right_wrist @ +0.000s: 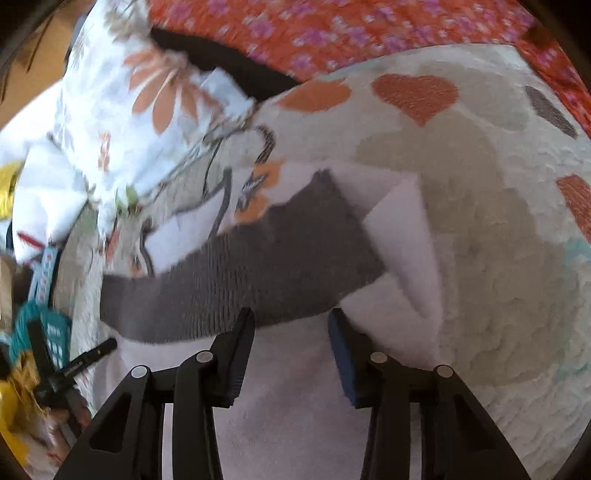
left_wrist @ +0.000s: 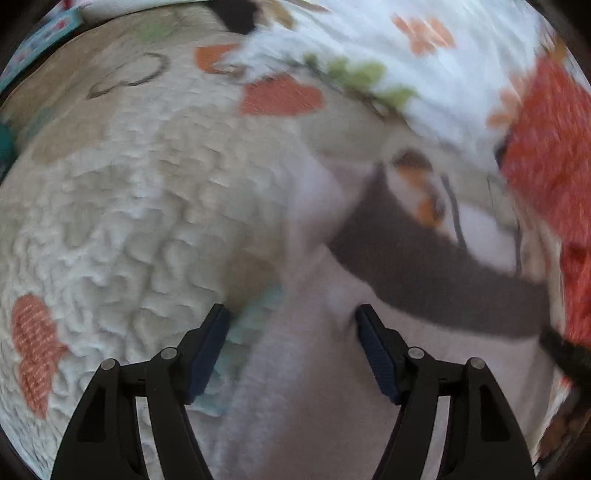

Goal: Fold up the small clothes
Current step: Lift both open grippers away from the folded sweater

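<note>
A small pale lilac-white garment (left_wrist: 317,369) with a grey ribbed band (left_wrist: 424,266) lies on a quilted bedspread with heart shapes. My left gripper (left_wrist: 291,314) is open just above the pale cloth, fingers on either side of it, nothing held. In the right wrist view the same garment (right_wrist: 288,398) lies partly folded, with its grey band (right_wrist: 236,280) across the middle and a folded flap (right_wrist: 402,229) to the right. My right gripper (right_wrist: 291,317) is open over the edge of the grey band, empty.
The cream quilted bedspread (left_wrist: 129,206) stretches left and also right (right_wrist: 498,236). A white floral cloth (left_wrist: 388,48) and an orange-red floral cloth (right_wrist: 332,29) lie at the far side. Teal and yellow items and a black tool (right_wrist: 74,365) sit at the left.
</note>
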{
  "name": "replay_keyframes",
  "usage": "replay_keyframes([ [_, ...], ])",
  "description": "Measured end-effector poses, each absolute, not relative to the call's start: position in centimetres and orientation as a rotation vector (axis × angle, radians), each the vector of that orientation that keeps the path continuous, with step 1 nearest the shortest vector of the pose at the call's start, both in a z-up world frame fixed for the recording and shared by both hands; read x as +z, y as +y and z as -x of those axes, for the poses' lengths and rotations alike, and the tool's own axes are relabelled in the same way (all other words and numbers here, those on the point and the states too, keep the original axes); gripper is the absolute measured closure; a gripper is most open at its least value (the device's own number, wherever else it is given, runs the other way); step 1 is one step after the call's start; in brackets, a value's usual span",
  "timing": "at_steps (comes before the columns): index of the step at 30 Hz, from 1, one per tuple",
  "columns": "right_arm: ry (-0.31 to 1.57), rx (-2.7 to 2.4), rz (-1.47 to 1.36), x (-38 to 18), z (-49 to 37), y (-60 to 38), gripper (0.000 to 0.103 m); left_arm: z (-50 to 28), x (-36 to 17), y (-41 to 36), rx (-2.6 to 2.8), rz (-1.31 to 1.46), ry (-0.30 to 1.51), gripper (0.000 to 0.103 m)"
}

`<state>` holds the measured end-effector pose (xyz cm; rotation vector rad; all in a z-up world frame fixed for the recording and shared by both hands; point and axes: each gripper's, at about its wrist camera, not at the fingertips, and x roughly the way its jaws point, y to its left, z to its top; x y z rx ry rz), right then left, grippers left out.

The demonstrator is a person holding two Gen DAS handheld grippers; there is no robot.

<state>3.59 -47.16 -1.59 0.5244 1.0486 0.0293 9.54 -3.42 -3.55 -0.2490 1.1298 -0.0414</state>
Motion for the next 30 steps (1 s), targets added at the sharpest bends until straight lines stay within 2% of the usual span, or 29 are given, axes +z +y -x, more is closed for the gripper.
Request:
replay_keyframes([
  [2, 1.005, -0.051, -0.458, -0.3, -3.0, -47.4, 0.056, -9.2, -2.7, -2.4, 0.053, 0.213, 1.089, 0.033],
  [3, 0.993, -0.096, -0.415, 0.2, -2.6, -47.4, 0.052, -9.1, -2.5, -2.0, 0.093, 0.192, 1.079, 0.033],
  [10, 0.927, -0.128, -0.391, 3.8, 1.0, -48.2, 0.051, -5.6, -0.4, -1.2, 0.065, 0.190, 1.029, 0.033],
  [13, 0.917, -0.113, -0.380, 4.6, 2.8, -47.5, 0.048, -3.2, 0.5, -2.2, 0.027, 0.152, 1.012, 0.032],
  [19, 0.968, -0.094, -0.354, 3.8, 5.7, -45.4, 0.048, 1.0, 0.5, -3.5, -0.018, 0.164, 1.009, 0.027],
  [23, 1.014, -0.063, -0.376, 2.4, 7.7, -44.0, 0.048, 4.0, -1.3, -3.2, -0.020, 0.232, 1.067, 0.026],
  [30, 1.057, -0.048, -0.300, 0.6, 8.4, -41.1, 0.047, 2.9, -3.8, -2.9, 0.025, 0.189, 1.109, 0.026],
])
